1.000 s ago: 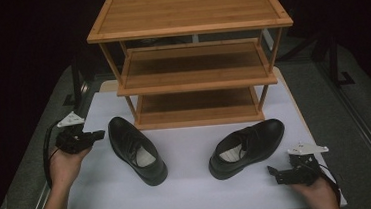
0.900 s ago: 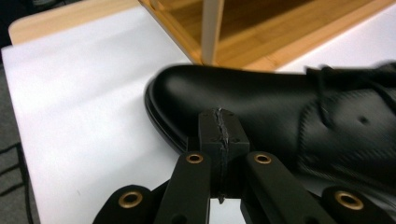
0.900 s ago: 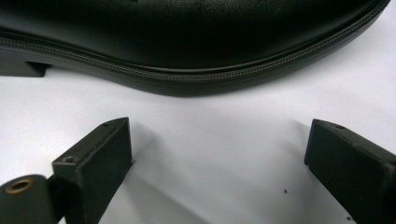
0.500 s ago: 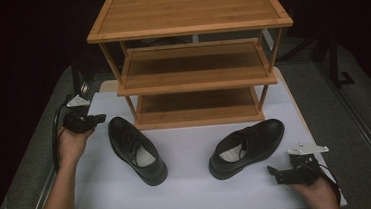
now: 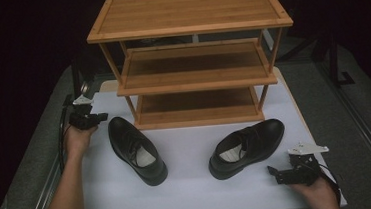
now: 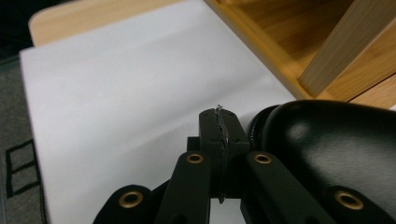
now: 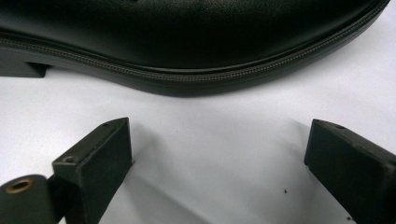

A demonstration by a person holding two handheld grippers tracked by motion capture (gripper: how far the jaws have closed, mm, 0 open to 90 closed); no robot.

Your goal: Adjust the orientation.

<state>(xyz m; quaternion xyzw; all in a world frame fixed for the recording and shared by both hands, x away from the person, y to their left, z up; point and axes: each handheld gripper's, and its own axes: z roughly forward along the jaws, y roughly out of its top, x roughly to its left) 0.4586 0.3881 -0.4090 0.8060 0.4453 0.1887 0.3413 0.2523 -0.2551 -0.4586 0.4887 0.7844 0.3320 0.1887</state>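
Nearest the person, the right gripper (image 5: pixel 279 176) is resting on the white mat (image 5: pixel 195 194) with its jaws spread wide and nothing between them. In the right gripper view its two fingers (image 7: pixel 98 154) are standing well apart, aimed at the side of the right-hand shoe (image 7: pixel 187 42), which is lying just beyond them, close but not touched.

That right-hand shoe (image 5: pixel 247 147) is sitting on the mat in front of the rack, toe pointing toward the far right. The left-hand shoe (image 5: pixel 137 149) is lying on the mat as well, its toe toward the person and its heel toward the rack's near left corner.

The left gripper (image 5: pixel 99 118) is hovering just beside that heel, its jaws pressed together on nothing. In the left gripper view the closed fingertips (image 6: pixel 219 135) are sitting right next to the glossy black leather (image 6: pixel 336 149); whether they are touching it is hard to tell from this angle.

Farthest off, the wooden shoe rack (image 5: pixel 192 59) is standing at the back of the mat, all its shelves bare.

Judging from this, the work of putting the shoes on the rack is barely beginning: neither shoe is gripped or lifted, and both are waiting to be shelved.

Count: two black shoes, one rack with three shelves, one mat, two grippers.
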